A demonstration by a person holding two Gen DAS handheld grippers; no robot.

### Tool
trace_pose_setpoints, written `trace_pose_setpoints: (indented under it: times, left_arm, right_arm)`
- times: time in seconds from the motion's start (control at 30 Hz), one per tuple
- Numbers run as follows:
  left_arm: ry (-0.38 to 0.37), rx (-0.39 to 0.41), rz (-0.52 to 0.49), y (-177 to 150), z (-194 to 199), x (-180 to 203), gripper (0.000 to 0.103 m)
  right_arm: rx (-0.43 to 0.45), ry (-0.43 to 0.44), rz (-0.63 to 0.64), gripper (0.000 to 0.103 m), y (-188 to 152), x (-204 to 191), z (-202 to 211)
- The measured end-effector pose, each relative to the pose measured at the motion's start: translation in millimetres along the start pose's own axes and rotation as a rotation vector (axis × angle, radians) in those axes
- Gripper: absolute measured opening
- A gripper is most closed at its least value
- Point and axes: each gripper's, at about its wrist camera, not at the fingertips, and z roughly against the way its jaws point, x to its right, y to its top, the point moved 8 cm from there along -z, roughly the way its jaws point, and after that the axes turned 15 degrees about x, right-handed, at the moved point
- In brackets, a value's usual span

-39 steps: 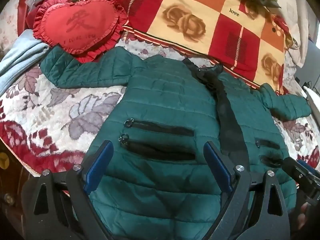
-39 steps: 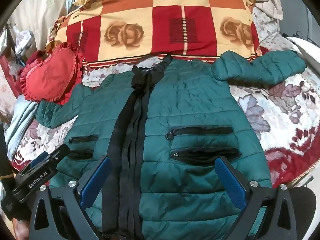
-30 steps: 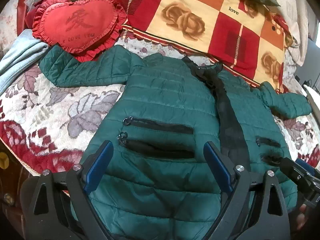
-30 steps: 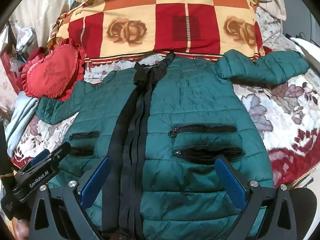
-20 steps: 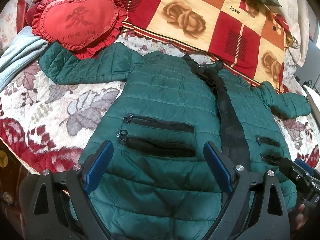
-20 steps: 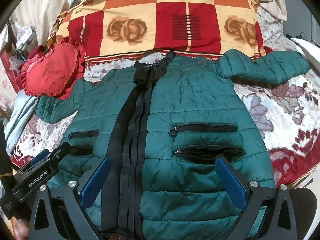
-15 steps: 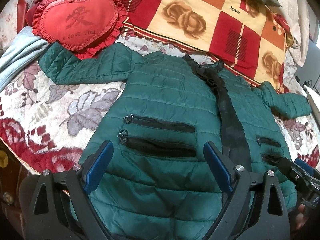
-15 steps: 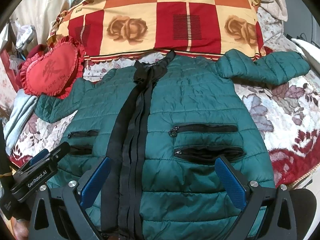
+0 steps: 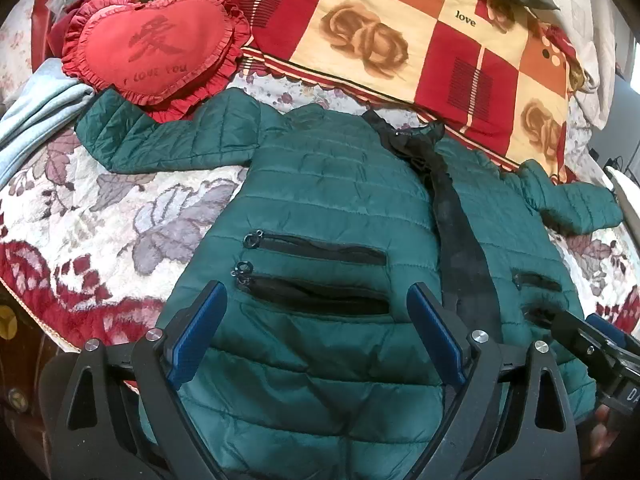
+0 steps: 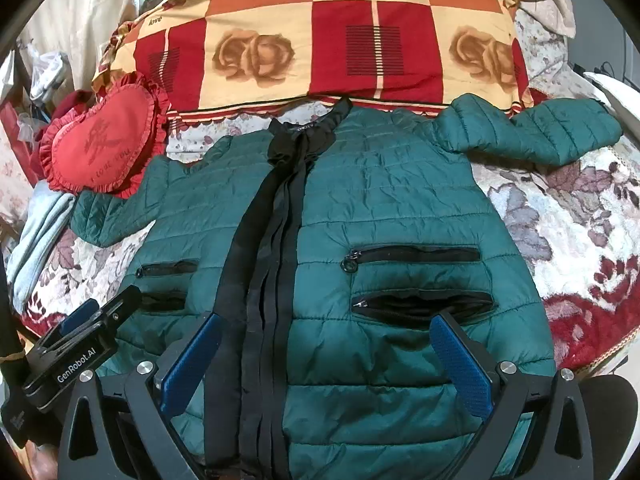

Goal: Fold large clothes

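A dark green quilted jacket [image 9: 328, 200] lies flat, front up, on a floral bedspread, with a black zipper strip down its middle and both sleeves spread out to the sides. It also shows in the right wrist view [image 10: 384, 208]. My left gripper [image 9: 316, 332] is open and empty, just above the jacket's lower left front, below two zip pockets. My right gripper [image 10: 326, 356] is open and empty over the lower front, right of the zipper strip. Each gripper shows at the edge of the other's view.
A red heart-shaped cushion [image 9: 152, 48] touches the left sleeve's end. A red and cream checked pillow [image 10: 332, 40] lies behind the collar. Light blue cloth [image 9: 32, 108] lies at the left. The bedspread [image 9: 100, 220] edge drops off at the near left.
Both grippers stay open over the hem. The views have shifted only slightly; the jacket has not moved.
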Motion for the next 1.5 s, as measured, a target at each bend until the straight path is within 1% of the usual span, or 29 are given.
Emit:
trace_pose_setpoints:
  times: [0.4, 0.67, 0.7, 0.73, 0.77, 1.0, 1.13, 1.2, 1.4, 1.5]
  left_arm:
    - [-0.002, -0.005, -0.003, -0.9, -0.2, 4.3, 0.092]
    - [-0.004, -0.006, -0.009, -2.8, -0.2, 5.4, 0.092]
    - [-0.005, -0.007, -0.011, -3.7, -0.5, 6.2, 0.092]
    - [-0.006, -0.008, -0.013, -4.9, -0.6, 6.2, 0.092]
    - [-0.006, -0.008, -0.013, -5.3, -0.7, 6.8, 0.092]
    - [-0.006, -0.011, -0.014, -7.2, -1.4, 7.5, 0.092]
    - [-0.006, -0.011, -0.012, -7.4, -2.5, 7.2, 0.092]
    - [-0.005, -0.013, -0.014, -7.9, -2.4, 7.0, 0.092]
    - [-0.005, -0.007, -0.023, -5.7, -5.4, 5.5, 0.092]
    - [-0.004, -0.002, -0.024, -0.9, -8.4, 2.0, 0.092]
  right_arm:
    - [-0.008, -0.012, 0.018, 0.103, -3.3, -0.4, -2.7]
    - [-0.037, 0.01, 0.012, 0.103, -5.6, -3.3, -5.1]
    - [-0.034, 0.006, 0.014, 0.103, -5.4, -3.1, -5.1]
    - [-0.002, 0.004, 0.022, 0.103, -3.8, -3.6, -6.0]
    - [0.002, 0.004, 0.025, 0.103, -3.8, -4.1, -6.7]
    - [-0.093, -0.004, 0.016, 0.103, -10.1, -2.7, -7.5]
    - [-0.103, -0.003, 0.022, 0.103, -10.3, -4.5, -8.0]
    - [-0.073, 0.0, 0.024, 0.103, -8.3, -5.7, -10.0]
    - [-0.082, 0.01, 0.01, 0.103, -2.8, -9.2, -14.5]
    - [-0.072, 0.014, 0.012, 0.103, 3.9, -15.1, -17.1]
